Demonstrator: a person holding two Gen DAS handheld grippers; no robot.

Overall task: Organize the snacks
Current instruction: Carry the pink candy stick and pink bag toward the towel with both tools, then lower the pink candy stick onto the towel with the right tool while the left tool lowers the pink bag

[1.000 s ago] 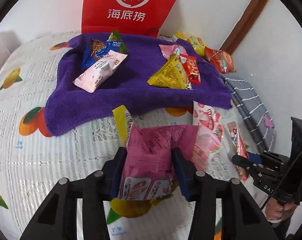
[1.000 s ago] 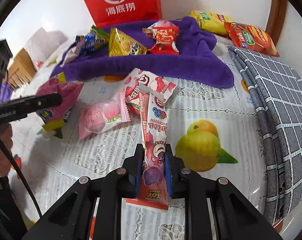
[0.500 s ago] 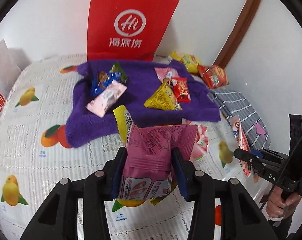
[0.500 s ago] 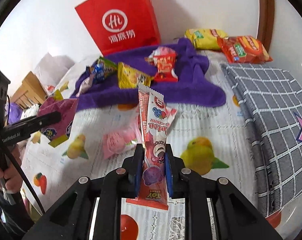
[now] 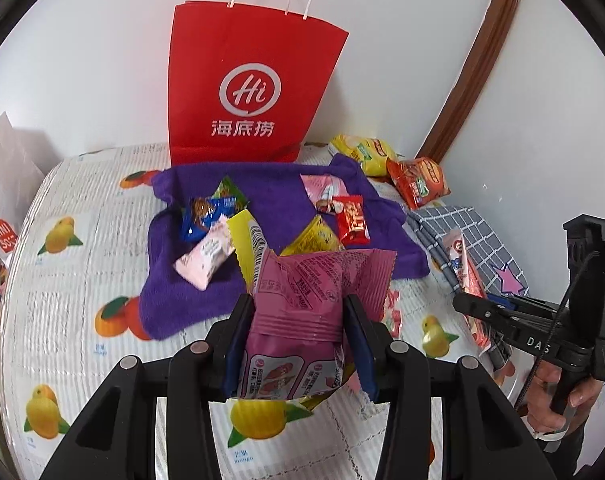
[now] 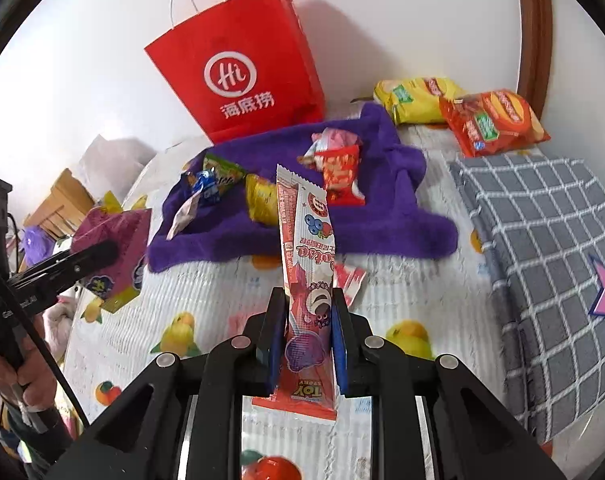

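My left gripper (image 5: 298, 344) is shut on a magenta snack packet (image 5: 302, 312), with a yellow wrapper (image 5: 246, 248) pinched behind it, held above the table. My right gripper (image 6: 306, 340) is shut on a long red-and-pink snack stick (image 6: 306, 264) that stands upright between its fingers. The right gripper also shows at the right of the left wrist view (image 5: 466, 304); the left one shows at the left of the right wrist view (image 6: 102, 252). A purple towel (image 5: 274, 184) holds several small snack packets. A red paper bag (image 5: 246, 92) stands upright behind the towel against the wall.
Yellow (image 6: 414, 98) and orange (image 6: 494, 120) chip bags lie at the far right corner. A grey checked cloth (image 6: 542, 240) covers the table's right side. A fruit-print tablecloth (image 5: 62, 280) covers the table. A person's hand (image 5: 562, 392) holds the right gripper's handle. A pink-and-white packet (image 6: 348, 280) lies on the tablecloth.
Both grippers have risen with their snacks still held. The red bag, cut off at the top before, now shows whole with its handles, and the towel looks farther away.
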